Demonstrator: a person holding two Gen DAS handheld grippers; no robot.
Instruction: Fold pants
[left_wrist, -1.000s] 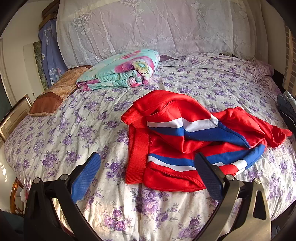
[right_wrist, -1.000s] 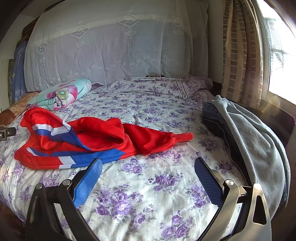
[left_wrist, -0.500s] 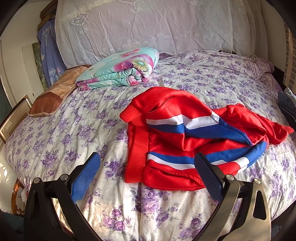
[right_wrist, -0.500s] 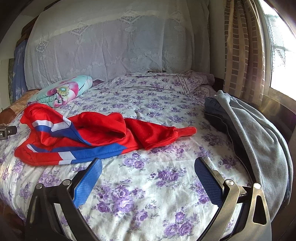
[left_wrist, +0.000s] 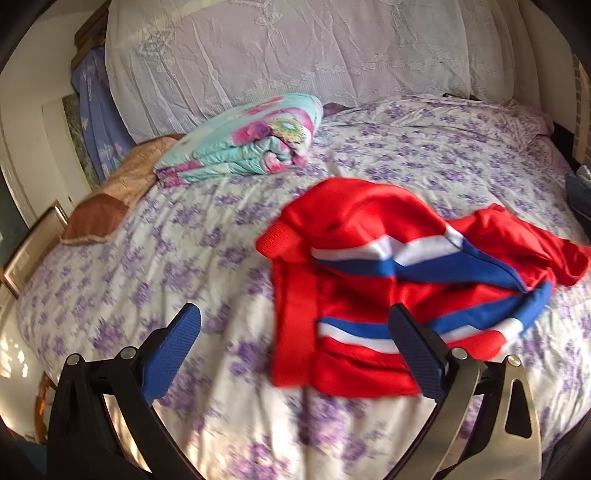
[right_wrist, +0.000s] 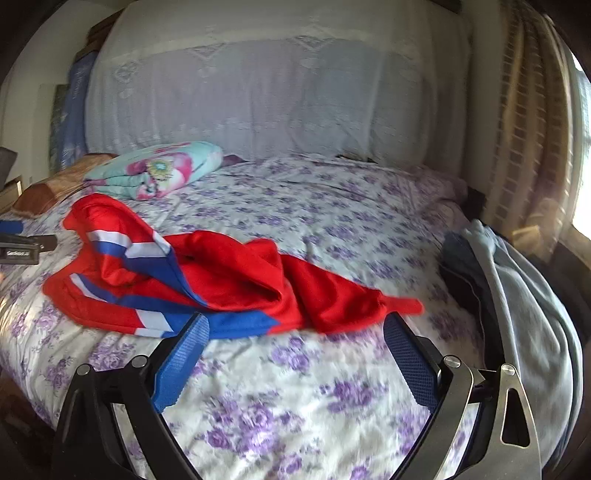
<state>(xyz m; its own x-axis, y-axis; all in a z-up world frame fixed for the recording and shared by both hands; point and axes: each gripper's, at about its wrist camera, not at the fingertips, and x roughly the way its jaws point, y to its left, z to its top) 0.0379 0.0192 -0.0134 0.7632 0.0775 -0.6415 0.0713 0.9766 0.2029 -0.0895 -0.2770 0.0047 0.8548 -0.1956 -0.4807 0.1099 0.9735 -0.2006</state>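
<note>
Left wrist view: left gripper (left_wrist: 295, 332) is standing wide open, blue pads (left_wrist: 173, 354) well apart, holding nothing. Pants (left_wrist: 399, 295), red with blue and white stripes, are lying crumpled on the bed (left_wrist: 184, 240), waistband toward the near left. Compared with a second ago, pants are sitting larger and lower in frame, and the picture is blurring with motion: the gripper is closing in on the waistband end. The right pad is overlapping the near hem in the picture; contact cannot be told. Folded quilt (left_wrist: 251, 147) and brown cushion (left_wrist: 110, 199) are lying beyond, apart from the pants. No containers are showing.

Right wrist view: right gripper (right_wrist: 295, 347) is likewise fully open and empty, pads either side of the near edge of the pants (right_wrist: 221, 280). The leg end is tapering off toward the right, just beyond the right pad. Against the earlier frames, the pants are coming nearer the fingers here too. Part of the left gripper (right_wrist: 22, 240) is peeking in at the left edge, beside the waistband. Grey blanket (right_wrist: 528, 314) is draping over the bed's right side, near the curtain (right_wrist: 528, 129). No containers are showing here either.

Judgement: both tools are approaching opposite ends; nothing is grasped yet, folding not yet begun, and spreading the bunched legs flat is likely coming first.
</note>
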